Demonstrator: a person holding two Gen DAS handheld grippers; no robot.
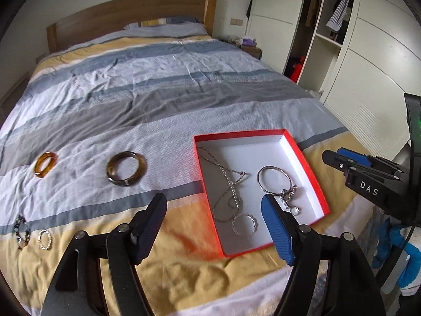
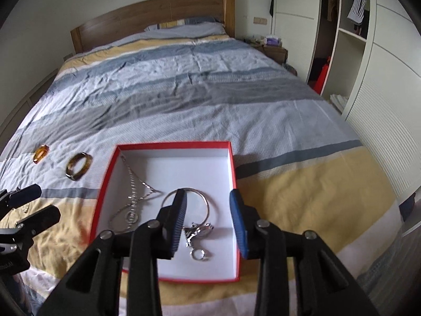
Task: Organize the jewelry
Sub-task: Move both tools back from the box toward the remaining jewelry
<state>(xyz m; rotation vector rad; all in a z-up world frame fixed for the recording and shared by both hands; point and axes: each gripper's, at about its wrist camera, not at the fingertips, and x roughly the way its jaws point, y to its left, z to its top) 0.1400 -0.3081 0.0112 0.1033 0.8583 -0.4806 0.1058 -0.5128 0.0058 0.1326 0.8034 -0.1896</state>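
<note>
Lying on the striped bed [image 1: 163, 100], a red box [image 1: 307, 155] with a white inside holds most of the jewelry: a silver chain necklace [image 1: 229, 184], a silver bangle [image 1: 273, 179] with a charm cluster, and a small silver ring [image 1: 244, 223].

The left tongs [image 1: 213, 226] hang above the bed with their jaws wide apart and nothing between the pads; the ring and the lower loop of the necklace show in the gap, well below. The right tongs [image 2: 208, 221] hover over the box, jaws partly apart and holding nothing; the bangle [image 2: 208, 202] and its charms lie beneath, between the two pads but apart from them.

Left of the box, on the bedcover, lie a brown bangle [image 1: 126, 168] and an amber bangle [image 1: 45, 163]. Nearer the left tongs rest a dark beaded bracelet [image 1: 22, 233] and a small pale bracelet [image 1: 45, 239].
</note>
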